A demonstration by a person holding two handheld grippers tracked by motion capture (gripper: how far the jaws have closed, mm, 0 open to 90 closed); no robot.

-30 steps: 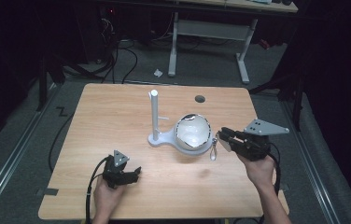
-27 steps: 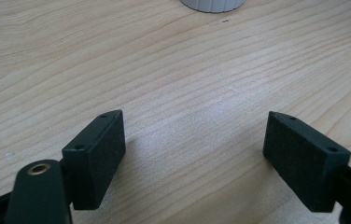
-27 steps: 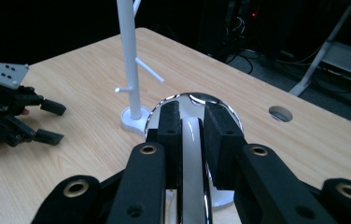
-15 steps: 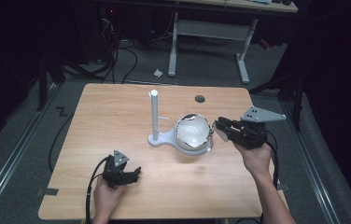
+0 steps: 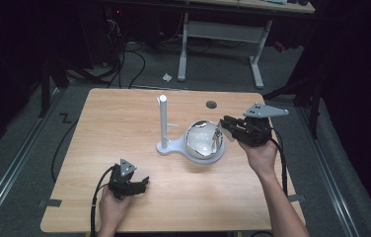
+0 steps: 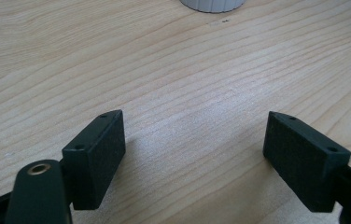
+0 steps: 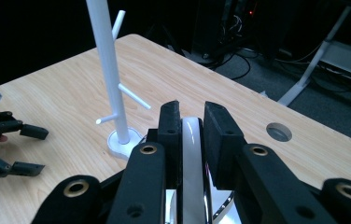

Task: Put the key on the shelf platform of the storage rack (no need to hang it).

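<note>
A white mug (image 5: 201,143) with a shiny inside sits at the table's middle, next to the round base of a white peg stand (image 5: 163,121). My right gripper (image 5: 224,126) comes in from the mug's right and is shut on it. In the right gripper view the jaws pinch a thin white curved part of the mug (image 7: 191,154), and the stand (image 7: 108,70) rises just behind them. My left gripper (image 5: 141,183) rests near the front left of the table (image 5: 99,128). It (image 6: 194,140) is open over bare wood with nothing between its fingers.
A round cable hole (image 5: 211,104) lies in the table's far right part. Past the far edge are floor cables (image 5: 124,64) and a white desk frame (image 5: 223,34). The left gripper (image 7: 40,150) shows at the left of the right gripper view.
The right hand and gripper have moved away from the person, toward the table's far side and a little up, and the gripped side of the mug has swung with them. The left gripper has stayed still.
</note>
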